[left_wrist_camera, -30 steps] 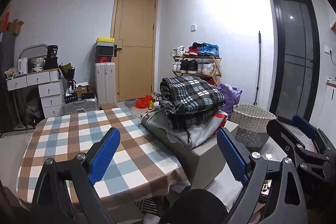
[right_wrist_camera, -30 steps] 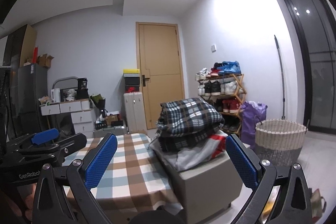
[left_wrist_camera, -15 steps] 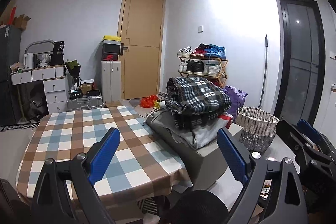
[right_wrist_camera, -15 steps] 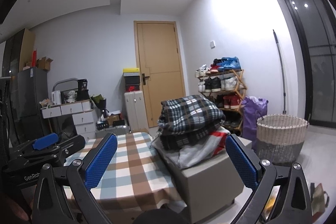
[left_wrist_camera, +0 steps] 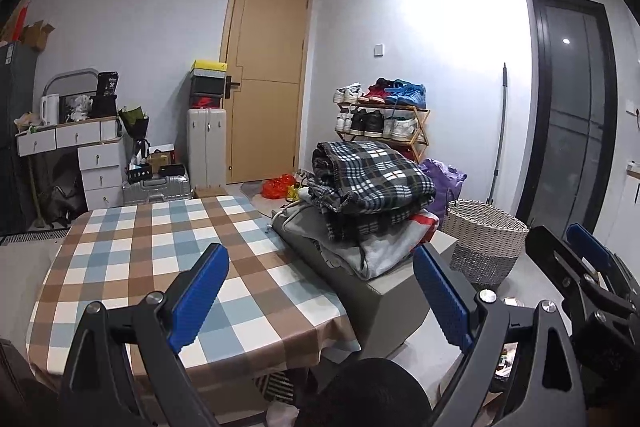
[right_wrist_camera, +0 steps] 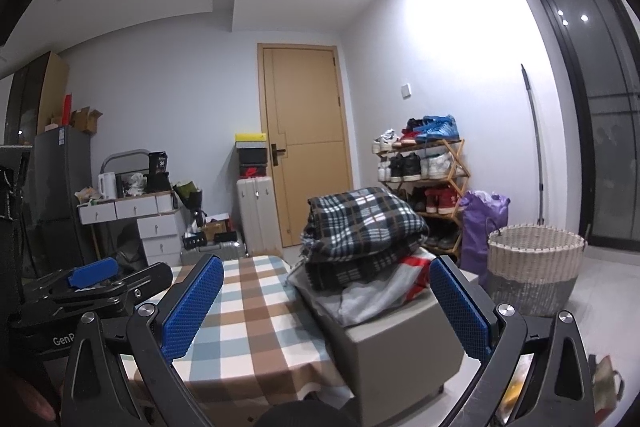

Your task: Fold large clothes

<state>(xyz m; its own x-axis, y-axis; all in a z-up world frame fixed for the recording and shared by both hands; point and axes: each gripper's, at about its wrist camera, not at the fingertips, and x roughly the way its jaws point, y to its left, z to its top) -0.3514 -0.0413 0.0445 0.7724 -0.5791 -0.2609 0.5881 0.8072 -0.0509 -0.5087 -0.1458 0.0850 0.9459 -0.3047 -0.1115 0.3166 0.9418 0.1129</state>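
Your left gripper hangs over the near edge of the table with its blue pads spread wide and nothing between them; the checked tablecloth shows through the gap. Your right gripper is likewise spread wide and empty, held level with the pile of clothes framed between its pads but well short of it. Each gripper shows at the edge of the other's view: the right one at the lower right of the left wrist view, the left one at the lower left of the right wrist view. The clothes sit stacked on a grey box that stands just beside the right edge of the table. On top is a black-and-white plaid blanket, loosely bundled; under it a darker plaid layer, then a red and white piece peeking out on the right, and a grey garment at the bottom that droops over the box's edge. The tablecloth is flat, in brown, blue and white squares, with nothing lying on it. To the right of the box stands a woven basket on the floor, with a purple bag and a shoe rack behind it against the wall. A tan door is shut at the back; white drawers and a silver suitcase stand to its left.
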